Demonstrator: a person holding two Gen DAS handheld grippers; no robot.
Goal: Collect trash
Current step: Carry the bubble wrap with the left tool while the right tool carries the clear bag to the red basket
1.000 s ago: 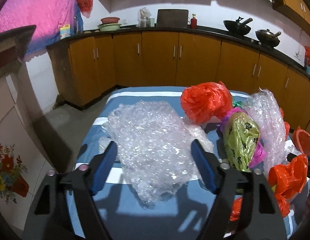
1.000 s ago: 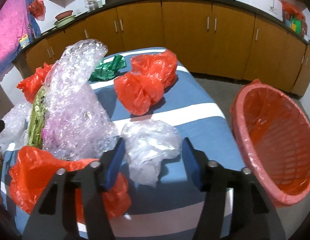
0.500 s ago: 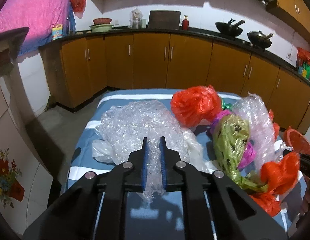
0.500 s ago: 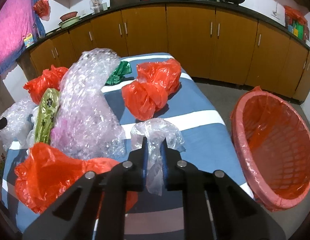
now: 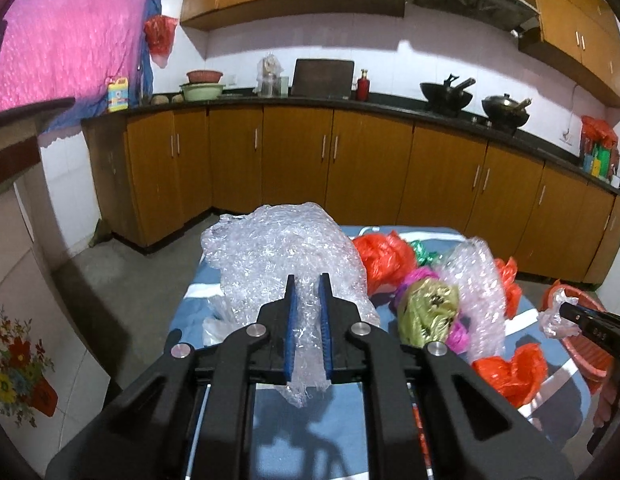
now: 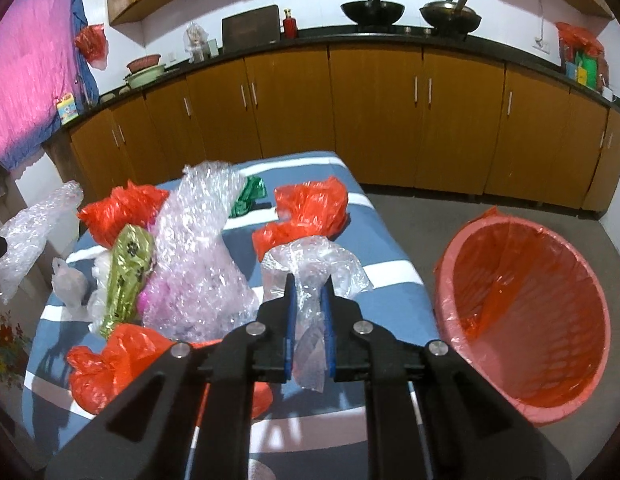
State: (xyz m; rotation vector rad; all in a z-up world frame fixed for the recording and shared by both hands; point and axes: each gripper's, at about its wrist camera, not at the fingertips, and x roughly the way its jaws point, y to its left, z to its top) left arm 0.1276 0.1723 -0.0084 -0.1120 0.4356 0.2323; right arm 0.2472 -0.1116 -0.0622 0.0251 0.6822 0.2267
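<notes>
My left gripper point(image 5: 308, 284) is shut on a big sheet of clear bubble wrap point(image 5: 282, 252), which hangs lifted above the blue striped table point(image 5: 190, 308). My right gripper point(image 6: 309, 284) is shut on a crumpled clear plastic bag point(image 6: 314, 264), also raised off the table. In the right wrist view the lifted bubble wrap point(image 6: 34, 220) shows at the far left. In the left wrist view the right gripper point(image 5: 566, 312) shows at the right edge, holding the clear bag point(image 5: 552, 320). The pink bin with a red liner point(image 6: 522, 308) stands on the floor to the right of the table.
On the table lie red plastic bags point(image 6: 310, 208), a second tall bubble wrap piece point(image 6: 198, 248), a green-yellow bag point(image 6: 128, 272), a green foil scrap point(image 6: 248, 194) and a small white bag point(image 6: 70, 284). Wooden cabinets point(image 5: 350, 168) line the walls beyond.
Both grippers closed, the left on the bubble wrap and the right on the clear bag, then both rose, lifting their pieces off the table.
</notes>
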